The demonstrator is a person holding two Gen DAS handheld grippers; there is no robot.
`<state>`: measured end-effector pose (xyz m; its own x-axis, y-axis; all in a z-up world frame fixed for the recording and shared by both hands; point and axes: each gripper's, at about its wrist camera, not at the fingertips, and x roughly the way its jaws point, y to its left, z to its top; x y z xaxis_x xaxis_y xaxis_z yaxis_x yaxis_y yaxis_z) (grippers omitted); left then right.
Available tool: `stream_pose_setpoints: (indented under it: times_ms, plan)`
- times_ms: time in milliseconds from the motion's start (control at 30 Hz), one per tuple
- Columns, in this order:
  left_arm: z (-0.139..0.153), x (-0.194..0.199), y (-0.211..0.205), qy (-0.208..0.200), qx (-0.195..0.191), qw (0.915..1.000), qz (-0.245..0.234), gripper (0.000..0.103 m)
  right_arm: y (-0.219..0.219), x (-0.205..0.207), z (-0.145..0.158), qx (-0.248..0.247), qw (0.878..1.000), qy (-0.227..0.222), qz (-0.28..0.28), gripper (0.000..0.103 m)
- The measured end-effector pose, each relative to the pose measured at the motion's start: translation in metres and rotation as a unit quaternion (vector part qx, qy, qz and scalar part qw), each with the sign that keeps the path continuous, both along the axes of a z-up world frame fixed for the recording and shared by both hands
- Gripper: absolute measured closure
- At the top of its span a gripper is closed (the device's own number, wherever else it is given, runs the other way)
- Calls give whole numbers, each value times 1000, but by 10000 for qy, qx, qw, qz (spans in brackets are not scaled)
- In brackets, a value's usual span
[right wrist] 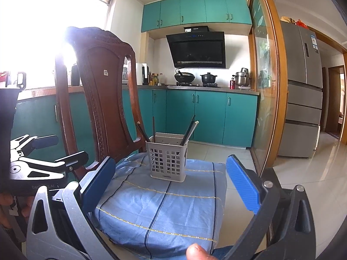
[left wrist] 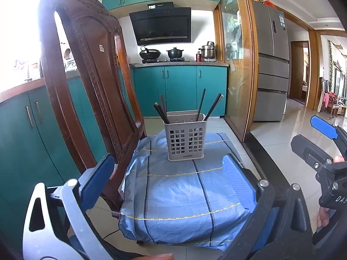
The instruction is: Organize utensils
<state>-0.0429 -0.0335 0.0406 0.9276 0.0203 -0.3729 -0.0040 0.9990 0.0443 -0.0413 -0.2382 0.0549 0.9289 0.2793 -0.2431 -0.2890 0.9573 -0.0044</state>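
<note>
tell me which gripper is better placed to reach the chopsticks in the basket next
Marginally the left gripper, though it's close. Both are open and empty, short of the basket. In the left wrist view the basket sits almost centred between its fingers; the right gripper sees it slightly left.

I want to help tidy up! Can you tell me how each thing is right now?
Left gripper: open, holding nothing.
Right gripper: open, holding nothing.
Utensil basket: upright on the blue cloth.
Chopsticks: standing in the basket, leaning outward.
Cupboard doors: shut.
</note>
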Motion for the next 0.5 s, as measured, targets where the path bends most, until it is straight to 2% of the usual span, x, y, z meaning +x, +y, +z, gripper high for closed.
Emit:
stream_pose_setpoints:
  times_ms: [500]
  plan:
    - [-4, 3, -1, 65, 0, 10000, -2, 4, 2, 1, 1, -21, 10000, 31, 40, 3]
